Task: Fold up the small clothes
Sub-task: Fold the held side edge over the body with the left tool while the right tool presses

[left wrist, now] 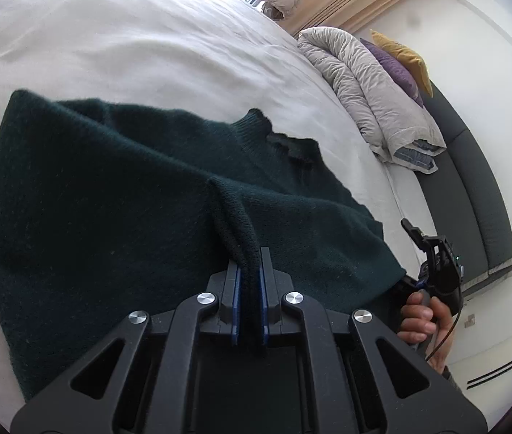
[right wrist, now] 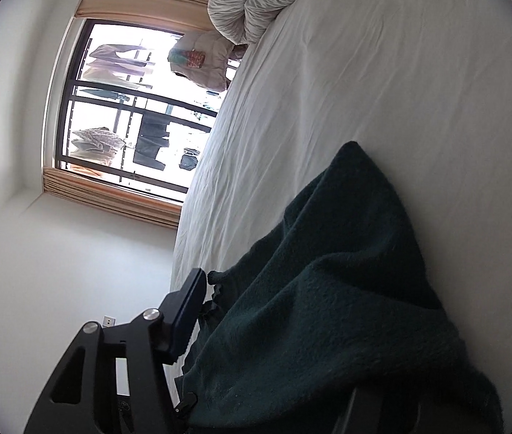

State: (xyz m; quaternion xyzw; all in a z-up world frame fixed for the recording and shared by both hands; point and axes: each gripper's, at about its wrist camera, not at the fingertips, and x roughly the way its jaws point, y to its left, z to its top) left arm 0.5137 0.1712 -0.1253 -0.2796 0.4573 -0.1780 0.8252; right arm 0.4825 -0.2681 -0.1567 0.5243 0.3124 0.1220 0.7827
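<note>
The dark green knitted sweater [left wrist: 118,195] lies on the white-sheeted bed [left wrist: 129,43]. The left hand-held gripper [left wrist: 250,278] pinches a ridge of its fabric; the right hand-held gripper's [right wrist: 274,354] jaws stand spread, cloth draped between them. A slipping pinch could bunch the fold

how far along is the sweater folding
Early. The dark green sweater lies on the white bed sheet. In hand: the left hand-held gripper is shut on a pinched ridge of knit. The right hand-held gripper has sweater draped over it, one finger hidden, so its grip is unclear. No neat fold visible yet; all folds remain.
</note>
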